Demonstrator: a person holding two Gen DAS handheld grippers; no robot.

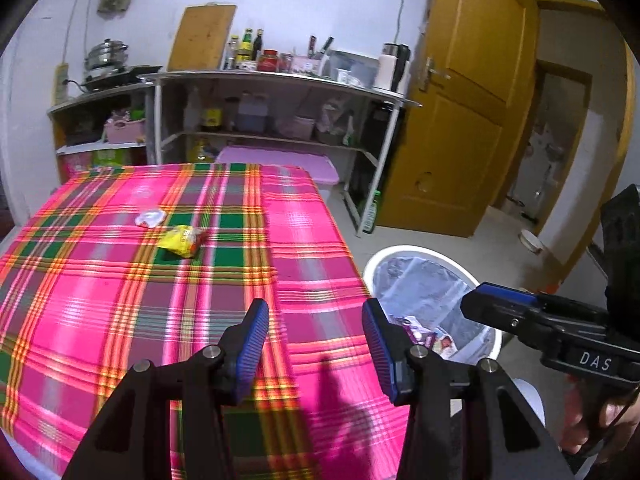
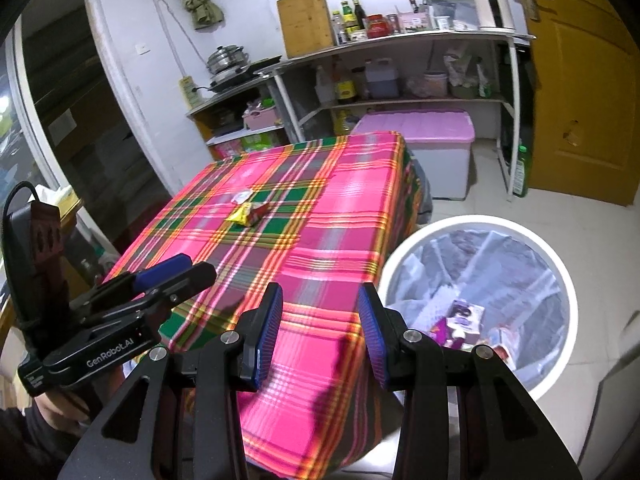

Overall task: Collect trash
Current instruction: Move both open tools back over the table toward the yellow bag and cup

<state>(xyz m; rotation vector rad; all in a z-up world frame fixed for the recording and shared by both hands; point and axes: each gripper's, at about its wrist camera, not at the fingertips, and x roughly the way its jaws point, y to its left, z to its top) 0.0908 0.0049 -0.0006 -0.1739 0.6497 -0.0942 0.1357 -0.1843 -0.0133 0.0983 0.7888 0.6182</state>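
On the pink plaid tablecloth (image 1: 120,280), a crumpled white wrapper (image 1: 150,217) and a yellow-and-red snack packet (image 1: 182,241) lie near each other, uncollected. The left gripper (image 1: 316,348) and right gripper (image 2: 320,336) hover over the table's near edge, jaws apart and empty. The white round bin (image 2: 560,264) beside the table already holds several wrappers; two pieces remain.

Bright indoor light, my shadows fall on the cloth (image 2: 320,208) near me; cloth slightly blurred, fisheye bends edges, corners black.
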